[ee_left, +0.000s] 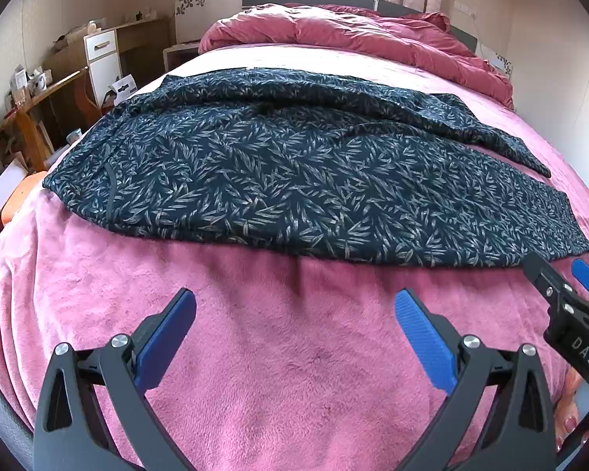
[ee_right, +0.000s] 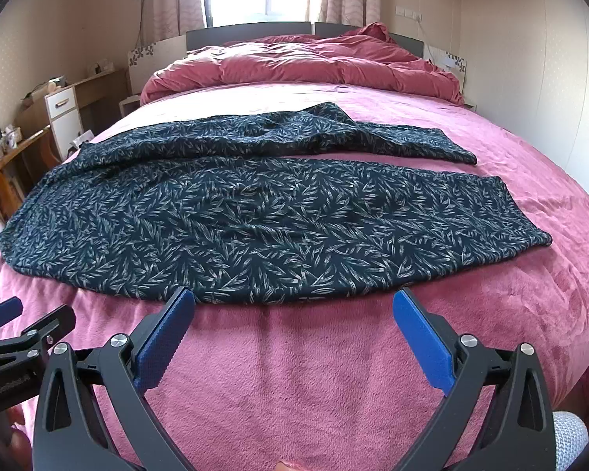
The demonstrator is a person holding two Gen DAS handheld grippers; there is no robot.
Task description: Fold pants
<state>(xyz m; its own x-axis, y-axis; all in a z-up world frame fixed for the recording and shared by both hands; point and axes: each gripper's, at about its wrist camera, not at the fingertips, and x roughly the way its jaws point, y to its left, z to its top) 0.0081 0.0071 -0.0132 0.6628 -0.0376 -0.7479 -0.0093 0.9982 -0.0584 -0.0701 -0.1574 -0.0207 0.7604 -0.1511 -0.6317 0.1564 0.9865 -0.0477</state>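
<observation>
Leaf-print pants spread on a pink bed, both grippers released and waiting in front of them.

The bed, covered with a soft pink fleece blanket, fills most of the view; a crumpled red duvet is pushed to 12 o'clock, I think to leave a flat place for folding. The pants lie across the middle, waist toward 9 o'clock and the two legs toward 3 o'clock, a little apart; the cloth is thin, dark navy with pale leaves, and wrinkled at the far leg. The left gripper and the right gripper hover at 6 o'clock above the blanket, jaws wide apart and holding nothing, their ribbed blue pads near the front edge of the pants, probably ready to pinch it.
</observation>
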